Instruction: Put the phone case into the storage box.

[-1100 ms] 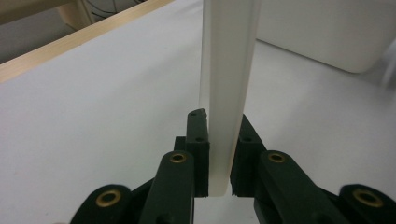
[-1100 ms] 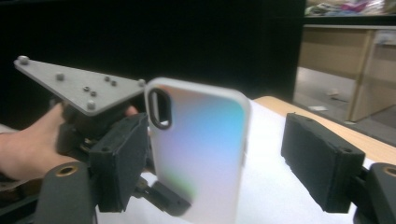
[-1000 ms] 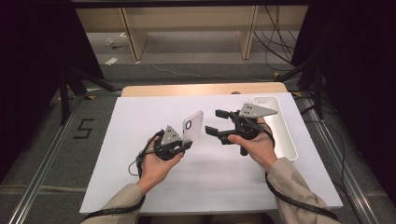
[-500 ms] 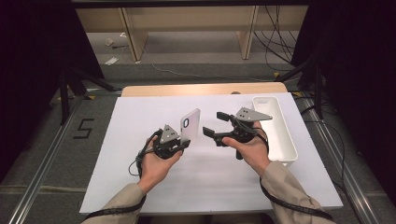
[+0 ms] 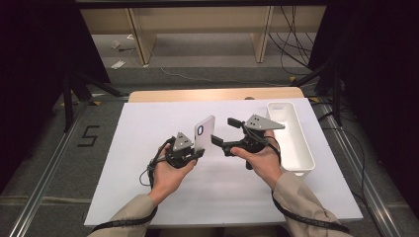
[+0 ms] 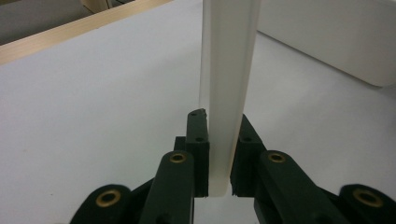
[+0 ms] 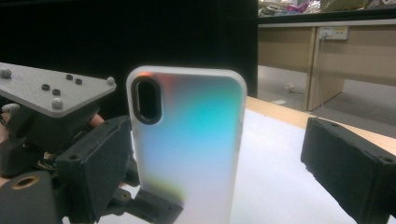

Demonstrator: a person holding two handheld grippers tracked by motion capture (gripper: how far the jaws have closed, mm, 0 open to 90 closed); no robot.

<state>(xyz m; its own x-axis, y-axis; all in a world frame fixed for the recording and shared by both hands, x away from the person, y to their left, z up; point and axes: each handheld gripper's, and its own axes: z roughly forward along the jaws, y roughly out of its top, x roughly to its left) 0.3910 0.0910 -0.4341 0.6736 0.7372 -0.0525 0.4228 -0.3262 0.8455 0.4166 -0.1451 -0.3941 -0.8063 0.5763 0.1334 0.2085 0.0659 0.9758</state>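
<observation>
A translucent phone case with an iridescent back and a dark camera cutout stands upright above the white table. My left gripper is shut on its lower end. In the left gripper view the case shows edge-on, clamped between the two black jaws of the left gripper. My right gripper is open just to the case's right, jaws spread towards it. In the right gripper view the case stands in the wide gap of the right gripper, touching neither jaw.
A long white tray lies along the table's right side, also seen as a tray wall in the left gripper view. A wooden strip runs along the table's far edge. Beyond it are desk legs and cables on the floor.
My right gripper has moved left, closer to the case, still open. The left gripper keeps the case upright in nearly the same place.
</observation>
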